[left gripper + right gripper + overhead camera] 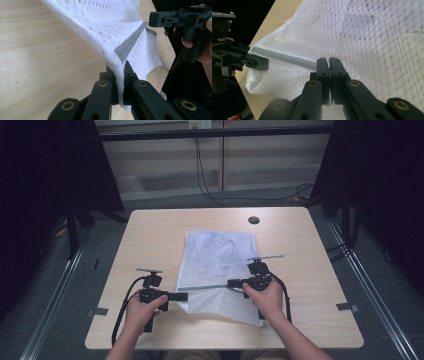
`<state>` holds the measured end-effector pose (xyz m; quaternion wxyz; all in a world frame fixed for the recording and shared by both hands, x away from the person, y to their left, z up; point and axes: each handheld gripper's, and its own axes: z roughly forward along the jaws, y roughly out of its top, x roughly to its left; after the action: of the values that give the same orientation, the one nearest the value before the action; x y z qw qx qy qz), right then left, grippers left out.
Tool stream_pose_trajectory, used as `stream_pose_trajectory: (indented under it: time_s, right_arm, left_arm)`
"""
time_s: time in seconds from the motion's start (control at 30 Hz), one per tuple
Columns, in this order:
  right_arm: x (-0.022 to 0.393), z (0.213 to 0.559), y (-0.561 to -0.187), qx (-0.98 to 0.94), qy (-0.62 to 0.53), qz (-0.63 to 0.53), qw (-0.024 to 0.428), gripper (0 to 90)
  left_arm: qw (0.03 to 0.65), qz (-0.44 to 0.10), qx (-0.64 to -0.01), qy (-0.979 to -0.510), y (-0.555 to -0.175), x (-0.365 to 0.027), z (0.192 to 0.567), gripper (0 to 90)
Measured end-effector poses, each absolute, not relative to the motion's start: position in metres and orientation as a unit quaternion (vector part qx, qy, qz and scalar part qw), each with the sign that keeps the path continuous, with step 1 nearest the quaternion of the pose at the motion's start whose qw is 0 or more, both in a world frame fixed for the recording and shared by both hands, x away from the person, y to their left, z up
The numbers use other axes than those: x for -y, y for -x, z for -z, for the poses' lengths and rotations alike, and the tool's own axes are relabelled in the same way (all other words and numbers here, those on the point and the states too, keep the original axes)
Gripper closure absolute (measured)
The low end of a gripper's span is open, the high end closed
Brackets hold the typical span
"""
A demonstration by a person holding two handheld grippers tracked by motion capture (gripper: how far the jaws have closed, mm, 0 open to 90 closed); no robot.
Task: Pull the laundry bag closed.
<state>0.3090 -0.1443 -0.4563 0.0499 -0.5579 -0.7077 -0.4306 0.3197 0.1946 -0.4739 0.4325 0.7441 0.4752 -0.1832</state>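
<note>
A white mesh laundry bag with a grey zipper band (216, 265) lies at the centre of the high view; the left gripper (120, 75) clamps the band's end, while the right gripper (328, 66) is closed on the zipper, probably its pull. To run the zipper cleanly, keep the band taut and straight. A light wooden table (150, 235) carries it, dark curtains (45, 170) either side.

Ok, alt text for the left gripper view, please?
The left gripper has its black jaws shut on the edge of a white mesh bag beside its grey zipper, lifted over a wooden table. The right gripper, held in a hand, pinches the zipper's far end.
</note>
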Motion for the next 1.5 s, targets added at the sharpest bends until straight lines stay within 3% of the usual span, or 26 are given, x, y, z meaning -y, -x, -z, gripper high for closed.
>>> stream_pose_trajectory:
  time_s: [1.5]
  right_arm:
    - [0.172,0.457,-0.304,0.699,0.572,0.426,0.040,87.0]
  left_arm:
    - [0.429,0.185,-0.480,-0.743,-0.319,-0.193,0.476,88.5]
